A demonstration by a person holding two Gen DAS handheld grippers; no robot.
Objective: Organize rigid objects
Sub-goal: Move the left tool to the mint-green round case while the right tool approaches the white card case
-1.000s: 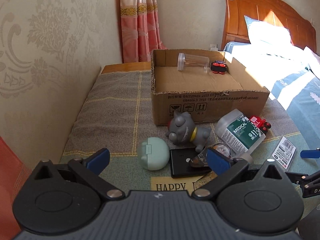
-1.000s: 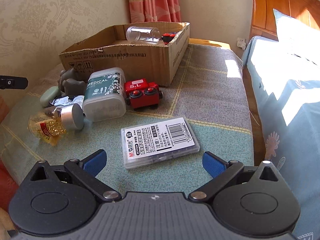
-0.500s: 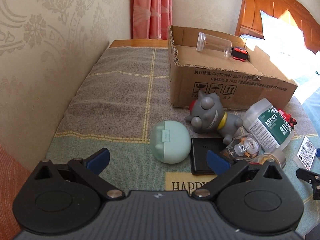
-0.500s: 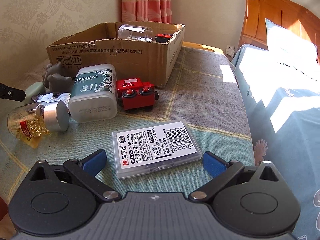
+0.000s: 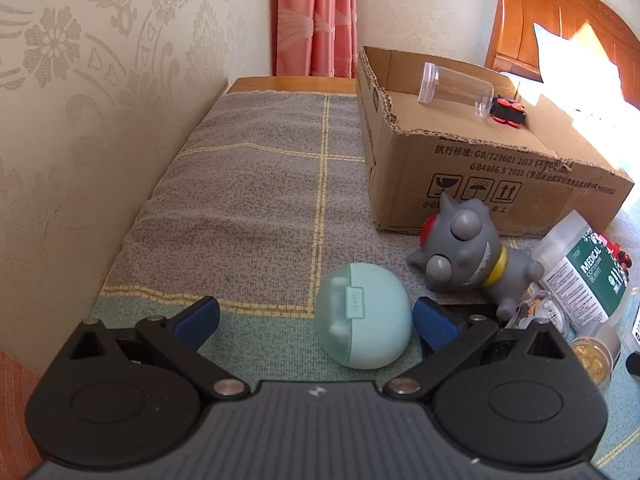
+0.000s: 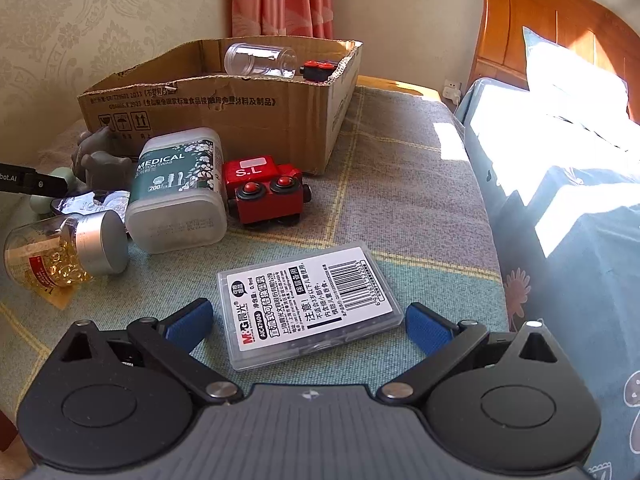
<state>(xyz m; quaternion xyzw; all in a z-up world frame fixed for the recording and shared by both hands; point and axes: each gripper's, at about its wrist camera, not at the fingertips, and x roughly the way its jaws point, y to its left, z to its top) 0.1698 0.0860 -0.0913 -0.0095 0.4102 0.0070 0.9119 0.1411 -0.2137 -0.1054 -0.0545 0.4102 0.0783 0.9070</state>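
My left gripper (image 5: 316,322) is open, its blue fingers either side of a mint-green round case (image 5: 364,326) lying on the cloth; no contact shows. My right gripper (image 6: 308,324) is open around the near end of a flat clear plastic case (image 6: 310,306) with a barcode label. A cardboard box (image 5: 480,168) holds a clear jar (image 5: 456,89) and a small red-and-black toy (image 5: 508,110). Loose beside it lie a grey toy animal (image 5: 468,256), a cotton swab box (image 6: 178,188), a red toy train (image 6: 266,188) and a capsule bottle (image 6: 64,250).
The table wears a grey and green checked cloth (image 5: 260,184). A patterned wall (image 5: 80,100) runs close on the left, a pink curtain (image 5: 316,16) hangs behind. A bed (image 6: 568,184) with a wooden headboard (image 6: 556,28) borders the right side.
My left gripper moved forward and left until the mint case came between its fingers. My right gripper closed in on the clear flat case, which now lies between its fingers.
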